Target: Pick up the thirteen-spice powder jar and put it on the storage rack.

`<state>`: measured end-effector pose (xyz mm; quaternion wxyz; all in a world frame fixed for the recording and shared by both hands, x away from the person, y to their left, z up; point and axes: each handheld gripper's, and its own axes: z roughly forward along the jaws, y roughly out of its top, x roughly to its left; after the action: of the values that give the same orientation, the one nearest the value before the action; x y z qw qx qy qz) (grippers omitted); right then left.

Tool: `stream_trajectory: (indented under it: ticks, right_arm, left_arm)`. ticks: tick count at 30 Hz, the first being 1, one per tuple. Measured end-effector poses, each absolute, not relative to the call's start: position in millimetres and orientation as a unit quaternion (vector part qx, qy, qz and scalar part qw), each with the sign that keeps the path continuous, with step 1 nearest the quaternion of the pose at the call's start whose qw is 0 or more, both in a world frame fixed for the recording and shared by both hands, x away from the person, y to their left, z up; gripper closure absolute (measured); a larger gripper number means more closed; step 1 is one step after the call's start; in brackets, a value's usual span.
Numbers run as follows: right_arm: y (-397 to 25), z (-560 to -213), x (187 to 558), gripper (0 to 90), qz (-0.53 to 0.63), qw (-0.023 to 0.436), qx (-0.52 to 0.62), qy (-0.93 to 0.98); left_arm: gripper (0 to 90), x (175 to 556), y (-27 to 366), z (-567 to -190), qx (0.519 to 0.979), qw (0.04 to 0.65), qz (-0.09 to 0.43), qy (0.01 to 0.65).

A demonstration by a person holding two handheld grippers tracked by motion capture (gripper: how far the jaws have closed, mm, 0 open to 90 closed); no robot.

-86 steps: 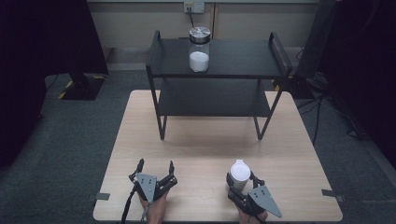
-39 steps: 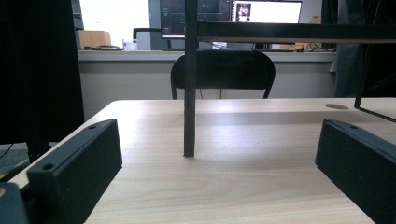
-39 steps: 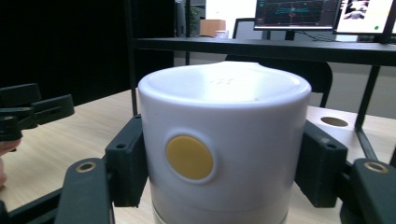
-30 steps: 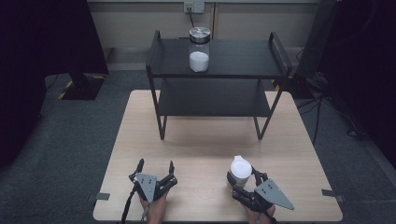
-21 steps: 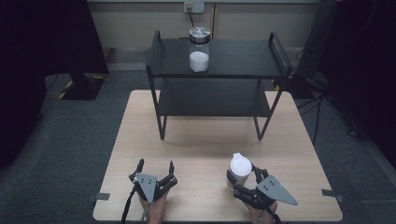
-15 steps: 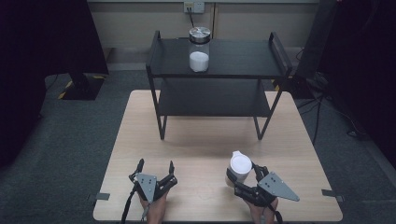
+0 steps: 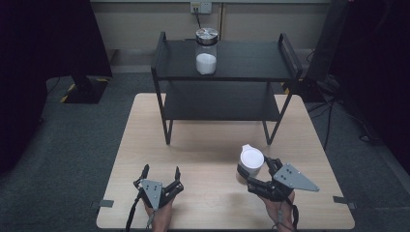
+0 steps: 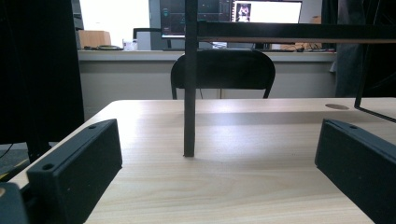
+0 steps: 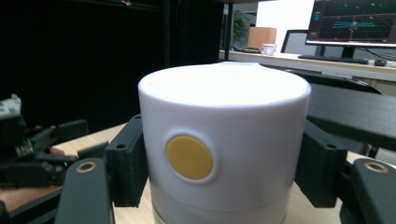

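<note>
Between the right gripper's fingers sits a white cup, pinched at both sides, its yellow dot facing back toward the hand. Left of those fingers, the left gripper rests on the desk, fingers spread around nothing. Beyond both stands a black rack, a jar on top.

Even overhead light on the table, dark surroundings, bright blown-out background window, soft focus.
</note>
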<state>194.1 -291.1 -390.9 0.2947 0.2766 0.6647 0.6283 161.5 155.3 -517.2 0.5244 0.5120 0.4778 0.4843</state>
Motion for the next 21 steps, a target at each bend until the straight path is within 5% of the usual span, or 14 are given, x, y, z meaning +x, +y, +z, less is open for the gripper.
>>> stream_trajectory:
  ticks: [21]
  right_arm:
    - [-294, -339, 221, 29.9, 0.634, 0.281, 0.256, 0.674]
  left_arm:
    - [0.0, 161, 155, -517, 0.512, 0.524, 0.484, 0.478]
